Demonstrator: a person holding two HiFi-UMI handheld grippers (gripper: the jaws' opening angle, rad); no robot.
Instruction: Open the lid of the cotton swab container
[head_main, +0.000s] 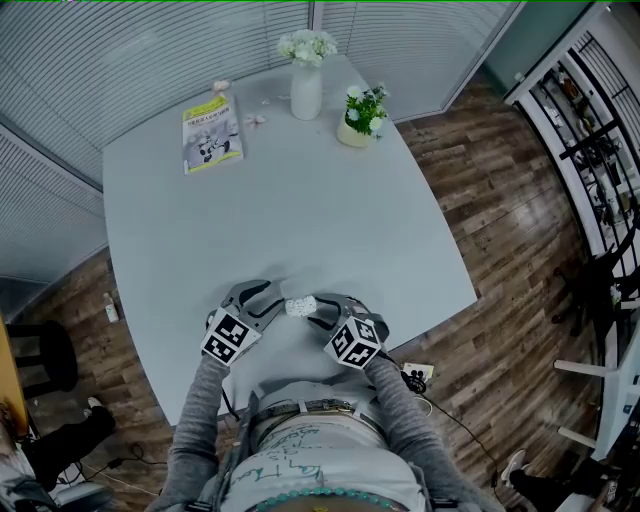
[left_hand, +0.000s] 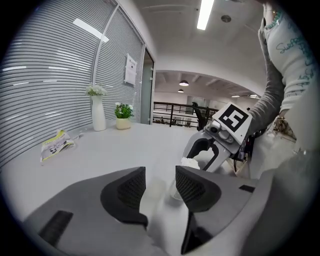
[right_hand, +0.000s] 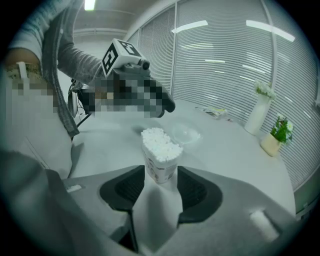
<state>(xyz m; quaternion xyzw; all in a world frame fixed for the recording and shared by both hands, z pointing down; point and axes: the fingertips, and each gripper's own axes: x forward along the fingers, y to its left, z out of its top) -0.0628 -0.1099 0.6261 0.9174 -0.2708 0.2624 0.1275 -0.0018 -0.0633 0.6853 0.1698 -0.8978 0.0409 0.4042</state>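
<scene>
1. The left claw (left_hand: 160, 181) is spread open, and nothing is pinched.
2. The cotton swab container (right_hand: 160, 159) is pinched upright by the right claw (right_hand: 161, 186). Its label cannot be read.
3. The clear lid (right_hand: 186, 134) is off, just past that claw. It is seen clearly only in the right gripper view.

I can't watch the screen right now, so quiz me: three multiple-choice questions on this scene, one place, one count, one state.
1. The cotton swab container is: A closed B open C tipped over
2. Where is its lid? A on the table B on the container C on the floor
3. How many plant vessels stand at the table's far end? A one B four C two
Answers: 1 B, swabs show bare while the right gripper clamps it; 2 A, it lies beyond the container; 3 C, a vase and a small pot.
</scene>
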